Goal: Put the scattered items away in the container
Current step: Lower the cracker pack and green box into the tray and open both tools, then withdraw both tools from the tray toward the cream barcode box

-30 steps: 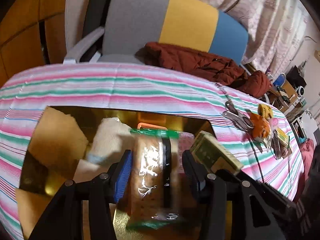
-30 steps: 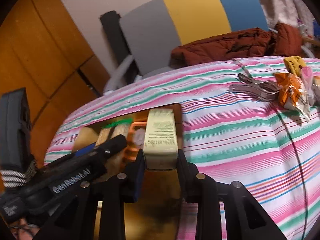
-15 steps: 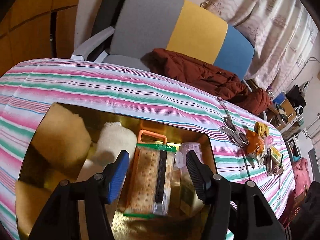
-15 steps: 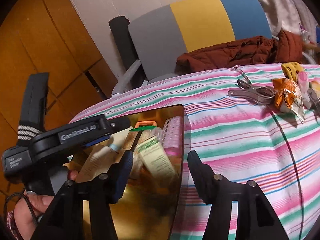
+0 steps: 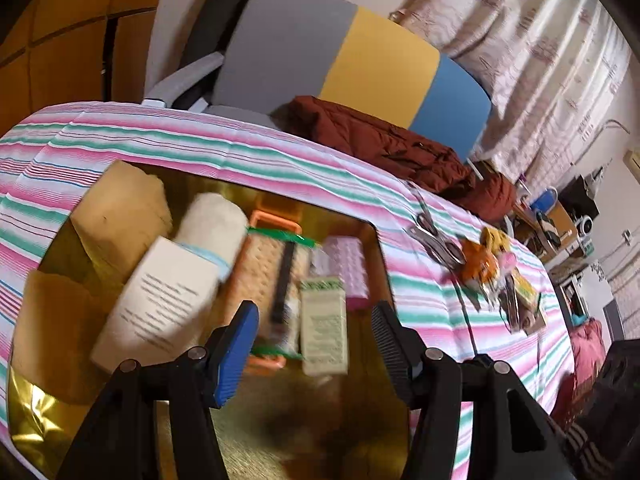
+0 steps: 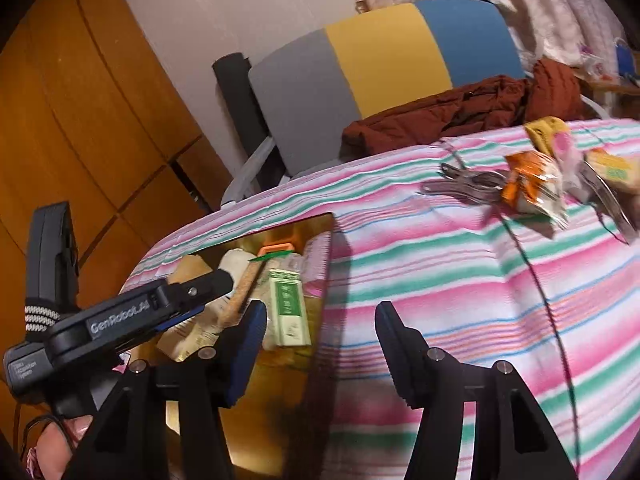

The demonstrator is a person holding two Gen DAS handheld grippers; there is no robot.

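A gold-lined box (image 5: 372, 436) (image 6: 276, 412) sits on the striped table. In it lie a white bottle (image 5: 168, 300), a cracker pack (image 5: 272, 276), a pink pill case (image 5: 348, 268) and a green-and-white carton (image 5: 323, 326) (image 6: 288, 304). My left gripper (image 5: 314, 354) is open and empty above the box. My right gripper (image 6: 320, 352) is open and empty over the box's right wall. Scattered items stay on the table: scissors (image 6: 468, 184) (image 5: 436, 240), an orange snack bag (image 6: 532, 184) (image 5: 478, 266), a yellow item (image 6: 546, 132).
The striped cloth (image 6: 460, 288) covers the table. A grey, yellow and blue chair (image 5: 360, 60) with a red-brown jacket (image 5: 384, 144) stands behind it. The left gripper's body (image 6: 120, 316) crosses the right wrist view. A black cord (image 6: 536, 280) runs over the cloth.
My right gripper opened and let the green-and-white carton drop into the box, then drew back to the right. My left gripper stayed open and rose over the box.
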